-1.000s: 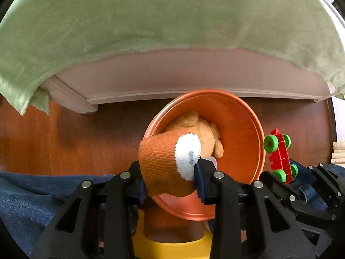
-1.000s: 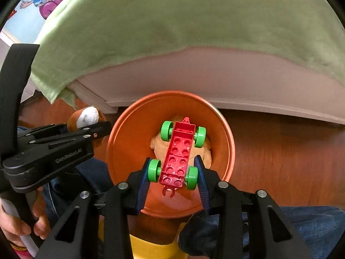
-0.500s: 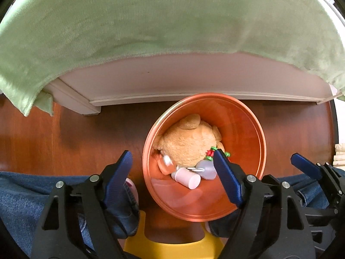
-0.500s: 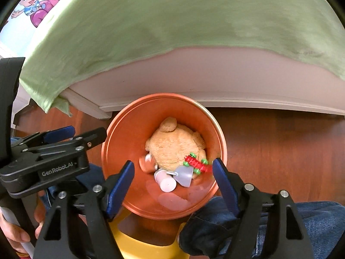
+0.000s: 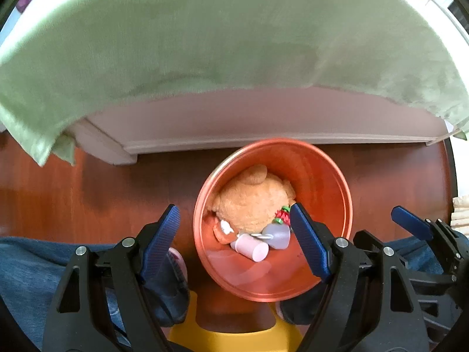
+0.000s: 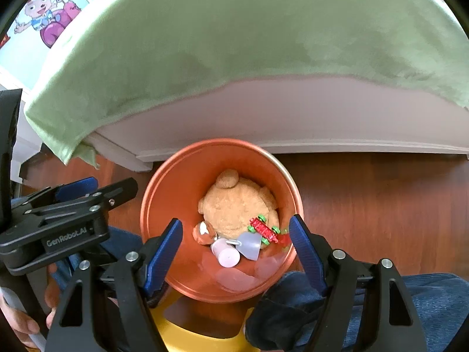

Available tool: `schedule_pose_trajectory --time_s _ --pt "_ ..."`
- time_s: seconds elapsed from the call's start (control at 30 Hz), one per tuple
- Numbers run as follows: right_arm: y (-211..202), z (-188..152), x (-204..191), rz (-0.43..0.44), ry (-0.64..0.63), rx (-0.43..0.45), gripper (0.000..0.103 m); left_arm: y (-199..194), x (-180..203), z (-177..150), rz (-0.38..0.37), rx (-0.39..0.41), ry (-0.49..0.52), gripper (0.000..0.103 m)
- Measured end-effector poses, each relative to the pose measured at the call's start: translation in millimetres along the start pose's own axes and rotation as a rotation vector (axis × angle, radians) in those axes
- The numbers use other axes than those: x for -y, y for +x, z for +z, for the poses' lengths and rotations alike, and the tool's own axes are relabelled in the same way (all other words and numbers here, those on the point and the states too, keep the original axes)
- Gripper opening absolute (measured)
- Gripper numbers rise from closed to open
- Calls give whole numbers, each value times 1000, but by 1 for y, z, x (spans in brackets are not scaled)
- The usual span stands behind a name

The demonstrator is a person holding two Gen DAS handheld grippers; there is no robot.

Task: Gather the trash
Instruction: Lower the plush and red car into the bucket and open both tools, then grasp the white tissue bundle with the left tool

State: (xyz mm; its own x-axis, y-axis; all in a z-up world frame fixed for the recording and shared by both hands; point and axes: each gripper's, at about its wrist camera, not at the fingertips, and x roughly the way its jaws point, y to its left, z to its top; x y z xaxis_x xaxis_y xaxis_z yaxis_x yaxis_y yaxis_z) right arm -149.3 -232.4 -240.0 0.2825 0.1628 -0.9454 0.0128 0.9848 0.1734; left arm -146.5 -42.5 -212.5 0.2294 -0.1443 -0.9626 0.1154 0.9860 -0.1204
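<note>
- Both my grippers have let go. A second ago the left gripper [image 5: 234,240] pinched the small orange stuffed piece with the white patch and the right gripper [image 6: 236,242] pinched the red toy car with green wheels; now both sets of jaws stand spread wide with nothing between them.
- Both things now lie in the orange bucket [image 6: 164,193]. The orange stuffed piece [image 6: 204,232] sits low on the bucket's left side, touching the big tan plush toy [image 6: 237,205] that fills the far half of the bottom. The red toy car [image 6: 263,230] lies tilted against the plush on the right side, near the wall.
- Also in there, toward the near rim: a pink cup [image 6: 226,253] on its side and a pale lilac cup [image 6: 249,245] touching it.
- From the left wrist view I get the same pile in the bucket [image 5: 331,176], with the car [image 5: 282,215] half hidden behind my right-hand pad.
- The bucket stands on the wooden floor [image 6: 366,199] just in front of the bed base, under the hanging edge of the green blanket [image 6: 234,44].
- My judgement: this drop is finished, two more pieces are collected, and both grippers are free to go for whatever is left. I see no loose items on the visible floor, so I'd need to look around before reaching.
</note>
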Motion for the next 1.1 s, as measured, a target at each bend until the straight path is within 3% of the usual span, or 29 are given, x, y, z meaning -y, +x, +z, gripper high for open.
schedule_pose_trajectory --time_s 0.3,0.5,0.63,1.0,1.1 --pt "-42 16 6 0 -1 134 73 -68 -13 29 -17 196 -18 76" --pt "-70 32 18 28 34 223 74 -112 -14 80 -33 338 -1 83" --pt "-74 34 22 40 33 245 74 -120 -17 127 -82 377 -37 83" --pt "-61 31 12 95 14 222 74 -94 -6 287 -140 358 -176 83" --pt "-56 30 7 97 -10 211 74 -73 -8 315 -142 267 -235 83"
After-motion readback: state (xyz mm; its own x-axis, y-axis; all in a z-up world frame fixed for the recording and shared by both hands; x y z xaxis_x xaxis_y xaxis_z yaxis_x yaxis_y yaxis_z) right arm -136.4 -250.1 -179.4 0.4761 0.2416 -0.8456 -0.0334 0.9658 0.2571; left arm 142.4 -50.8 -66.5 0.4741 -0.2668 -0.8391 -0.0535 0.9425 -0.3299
